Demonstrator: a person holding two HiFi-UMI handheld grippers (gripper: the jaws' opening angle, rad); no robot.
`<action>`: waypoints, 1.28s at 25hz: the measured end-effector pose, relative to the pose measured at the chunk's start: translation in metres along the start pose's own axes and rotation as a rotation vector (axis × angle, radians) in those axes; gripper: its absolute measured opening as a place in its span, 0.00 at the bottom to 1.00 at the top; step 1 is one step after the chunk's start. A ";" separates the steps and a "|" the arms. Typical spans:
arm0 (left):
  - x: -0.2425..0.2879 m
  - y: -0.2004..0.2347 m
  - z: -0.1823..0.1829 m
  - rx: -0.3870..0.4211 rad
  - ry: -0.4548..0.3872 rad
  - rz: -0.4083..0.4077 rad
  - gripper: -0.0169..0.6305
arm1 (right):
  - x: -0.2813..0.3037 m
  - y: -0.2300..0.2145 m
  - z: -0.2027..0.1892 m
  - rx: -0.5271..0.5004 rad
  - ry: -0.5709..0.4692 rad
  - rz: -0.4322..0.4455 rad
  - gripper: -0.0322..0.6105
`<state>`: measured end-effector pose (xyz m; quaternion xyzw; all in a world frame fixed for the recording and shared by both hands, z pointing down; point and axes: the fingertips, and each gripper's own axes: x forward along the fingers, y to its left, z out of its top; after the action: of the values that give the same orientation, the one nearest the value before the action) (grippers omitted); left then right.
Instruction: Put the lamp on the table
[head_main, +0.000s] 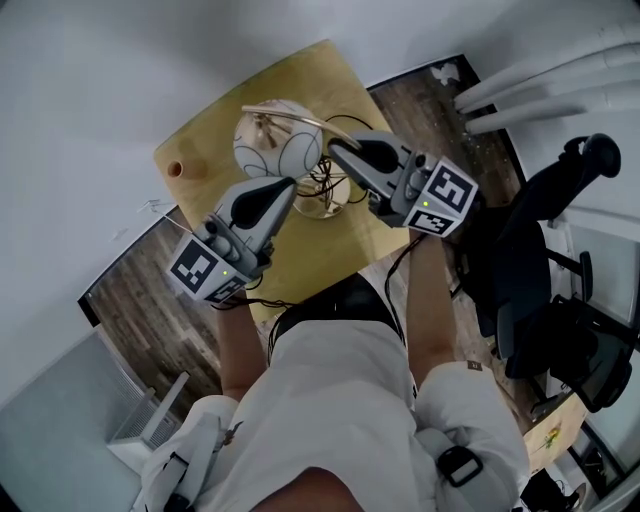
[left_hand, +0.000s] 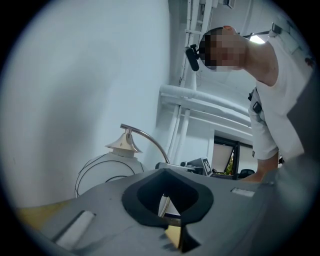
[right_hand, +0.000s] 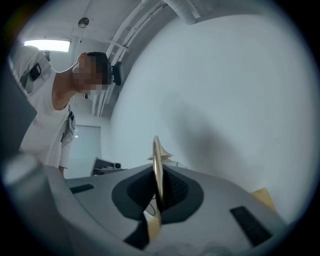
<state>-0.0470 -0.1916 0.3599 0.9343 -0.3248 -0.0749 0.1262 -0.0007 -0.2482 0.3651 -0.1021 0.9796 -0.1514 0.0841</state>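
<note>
Brass is what both grippers bite on. The right gripper (right_hand: 157, 200) has its jaws pressed onto the thin metal hoop of the lamp (right_hand: 157, 155), and the left gripper (left_hand: 169, 215) is closed tight on another brass strip lower on the same frame. Beyond them the lamp's white globe (head_main: 277, 146) hangs over the yellow wooden table (head_main: 215, 140), with its black cord (head_main: 330, 178) bunched beneath. Whether the foot touches the top I cannot tell. To set it down well, hold both grips firm, lower it level so the globe does not swing, and clear the cord from under the foot. Avoid the small brown object (head_main: 176, 169) at the far corner.
</note>
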 end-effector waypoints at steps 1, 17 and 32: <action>-0.001 -0.003 0.000 0.001 0.004 0.001 0.02 | -0.001 0.004 0.000 -0.004 0.001 0.001 0.05; -0.016 -0.035 -0.008 -0.017 0.032 0.009 0.02 | -0.012 0.046 -0.010 -0.106 0.091 0.004 0.05; -0.027 -0.057 -0.015 -0.033 0.043 -0.002 0.02 | -0.024 0.070 -0.022 -0.137 0.132 -0.017 0.11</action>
<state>-0.0311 -0.1286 0.3593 0.9338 -0.3198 -0.0601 0.1487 0.0061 -0.1713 0.3675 -0.1059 0.9901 -0.0913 0.0106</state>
